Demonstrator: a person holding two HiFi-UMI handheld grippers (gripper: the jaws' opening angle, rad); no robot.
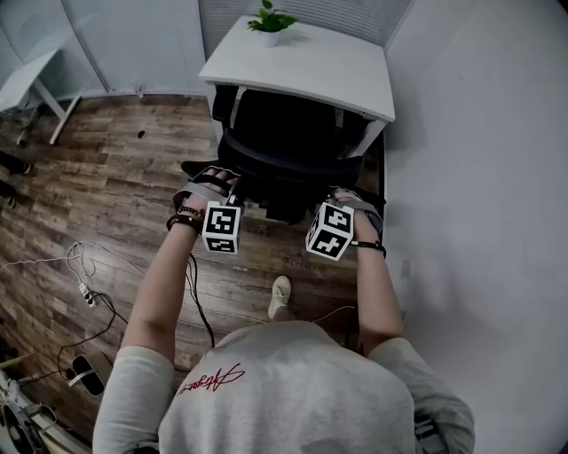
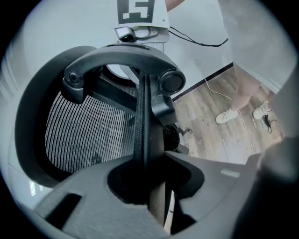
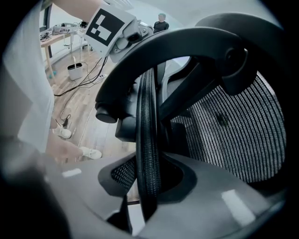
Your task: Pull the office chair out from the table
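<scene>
A black mesh office chair (image 1: 293, 146) stands pushed in under a white table (image 1: 306, 66). I stand behind it with both grippers on its backrest. My left gripper (image 1: 216, 183) is shut on the left part of the backrest's rim (image 2: 142, 121), which runs between the jaws of the left gripper (image 2: 149, 186). My right gripper (image 1: 342, 197) is shut on the right part of the backrest's rim (image 3: 147, 126), which is clamped in the right gripper (image 3: 148, 186). Each gripper view shows the mesh back (image 2: 88, 130) and the curved headrest bar (image 3: 177, 42).
A potted plant (image 1: 270, 21) sits at the table's far edge. A light wall (image 1: 479, 177) runs close along the right. Cables and a power strip (image 1: 89, 288) lie on the wood floor at the left. My shoe (image 1: 280, 295) is just behind the chair. Another desk (image 1: 31, 75) is at the far left.
</scene>
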